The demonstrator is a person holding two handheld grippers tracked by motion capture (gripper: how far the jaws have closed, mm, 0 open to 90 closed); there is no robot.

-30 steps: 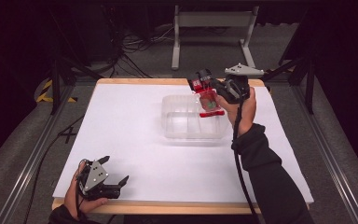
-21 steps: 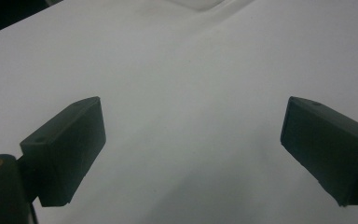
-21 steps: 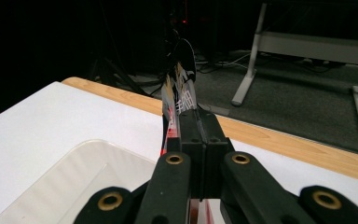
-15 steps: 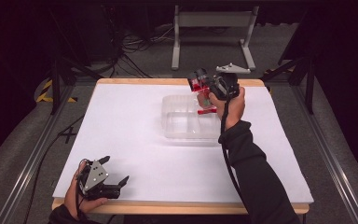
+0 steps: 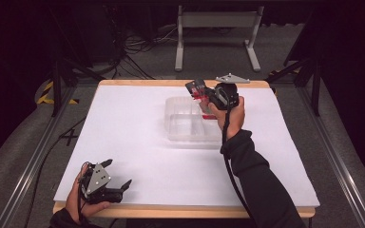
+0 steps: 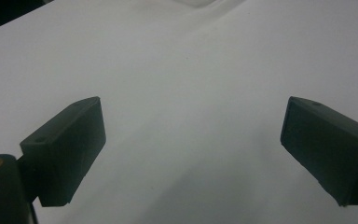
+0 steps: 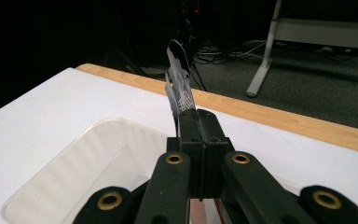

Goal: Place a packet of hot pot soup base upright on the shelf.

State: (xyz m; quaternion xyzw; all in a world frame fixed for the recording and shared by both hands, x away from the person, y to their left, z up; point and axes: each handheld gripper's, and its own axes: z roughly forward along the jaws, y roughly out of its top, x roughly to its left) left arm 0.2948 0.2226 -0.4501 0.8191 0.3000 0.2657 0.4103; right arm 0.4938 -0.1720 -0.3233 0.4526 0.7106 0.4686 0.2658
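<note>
Right gripper [image 5: 203, 91] clamped on thin packet [image 7: 179, 86], long axis upright, tip away, above clear tray [image 5: 183, 133]. Left gripper [image 6: 193, 154] wide, holding nothing.

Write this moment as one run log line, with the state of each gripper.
left gripper: open, low over white table | right gripper: shut on thin packet, above clear bin

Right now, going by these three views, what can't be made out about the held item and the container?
- Held packet: right gripper view shows it edge-on, label unreadable; lower part hidden between the shut right tongs.
- Same item in the high view: too small, partly behind the tongs.
- Clear container: its right side covered by the hand.
- Left tongs: open over bare tabletop.
</note>
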